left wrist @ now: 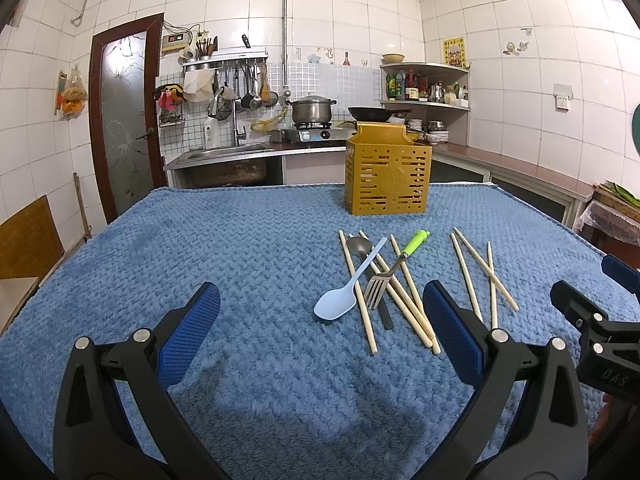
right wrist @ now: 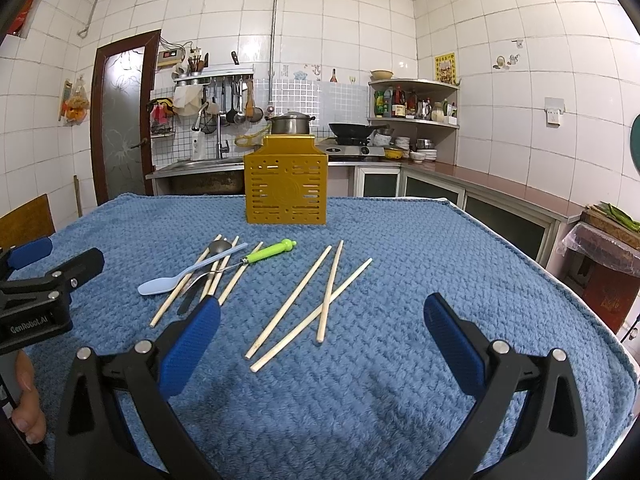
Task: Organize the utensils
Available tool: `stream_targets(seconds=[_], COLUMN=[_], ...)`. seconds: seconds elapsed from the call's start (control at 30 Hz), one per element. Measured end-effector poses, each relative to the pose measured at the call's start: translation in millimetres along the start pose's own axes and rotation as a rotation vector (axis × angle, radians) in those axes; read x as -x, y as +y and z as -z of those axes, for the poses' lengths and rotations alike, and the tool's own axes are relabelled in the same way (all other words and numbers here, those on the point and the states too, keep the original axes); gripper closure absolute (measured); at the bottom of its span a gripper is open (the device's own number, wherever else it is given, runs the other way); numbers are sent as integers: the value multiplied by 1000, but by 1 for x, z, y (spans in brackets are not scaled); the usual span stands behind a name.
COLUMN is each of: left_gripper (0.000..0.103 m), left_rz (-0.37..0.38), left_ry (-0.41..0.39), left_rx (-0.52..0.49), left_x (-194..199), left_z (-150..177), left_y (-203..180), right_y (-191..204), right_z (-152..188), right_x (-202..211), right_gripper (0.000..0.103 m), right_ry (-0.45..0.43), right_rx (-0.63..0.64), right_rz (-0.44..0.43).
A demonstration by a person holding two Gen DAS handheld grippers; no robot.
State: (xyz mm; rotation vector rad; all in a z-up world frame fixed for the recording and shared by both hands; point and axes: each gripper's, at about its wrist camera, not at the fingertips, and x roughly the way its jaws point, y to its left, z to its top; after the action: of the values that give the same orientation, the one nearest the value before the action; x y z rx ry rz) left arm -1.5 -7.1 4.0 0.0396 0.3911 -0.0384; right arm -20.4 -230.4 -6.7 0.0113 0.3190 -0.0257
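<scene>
A yellow slotted utensil holder [left wrist: 388, 176] [right wrist: 286, 188] stands at the far side of the blue towel. In front of it lie a pale blue spoon [left wrist: 336, 304] [right wrist: 160, 285], a fork with a green handle [left wrist: 416, 240] [right wrist: 272, 251], a metal spoon [left wrist: 359, 245] [right wrist: 219, 246] and several wooden chopsticks [left wrist: 404, 304] [right wrist: 180, 292]. Three more chopsticks [left wrist: 484, 272] [right wrist: 328, 292] lie apart to the right. My left gripper [left wrist: 320, 312] is open and empty, near the pile. My right gripper [right wrist: 320, 320] is open and empty, over the three chopsticks.
The blue towel [left wrist: 240, 248] [right wrist: 440, 248] covers the table. Behind are a sink [left wrist: 224, 156], a stove with a pot [left wrist: 312, 110] and a wok [right wrist: 352, 130], and a corner shelf [right wrist: 416, 104]. A chair [left wrist: 24, 244] stands at the left.
</scene>
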Motion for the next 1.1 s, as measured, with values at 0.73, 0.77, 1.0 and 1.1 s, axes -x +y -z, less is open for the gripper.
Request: stream_targets(seconds=[0.73, 0.77, 1.0, 1.1], left_gripper=[5, 5, 5, 5], left_rz=[42, 54, 95, 97], left_ry=[301, 321, 386, 392], left_rx=[53, 49, 1, -21], left_x=[-55, -61, -96, -116], left_z=[-26, -29, -48, -53], left_y=[17, 17, 13, 8], right_y=[1, 0, 1, 0], right_z=[-29, -30, -47, -53], right_x=[-63, -71, -114, -140], right_gripper=[4, 4, 4, 4], right_ry=[179, 201, 272, 302], right_rx=[21, 16, 49, 48], right_rz=[-31, -38, -45, -29])
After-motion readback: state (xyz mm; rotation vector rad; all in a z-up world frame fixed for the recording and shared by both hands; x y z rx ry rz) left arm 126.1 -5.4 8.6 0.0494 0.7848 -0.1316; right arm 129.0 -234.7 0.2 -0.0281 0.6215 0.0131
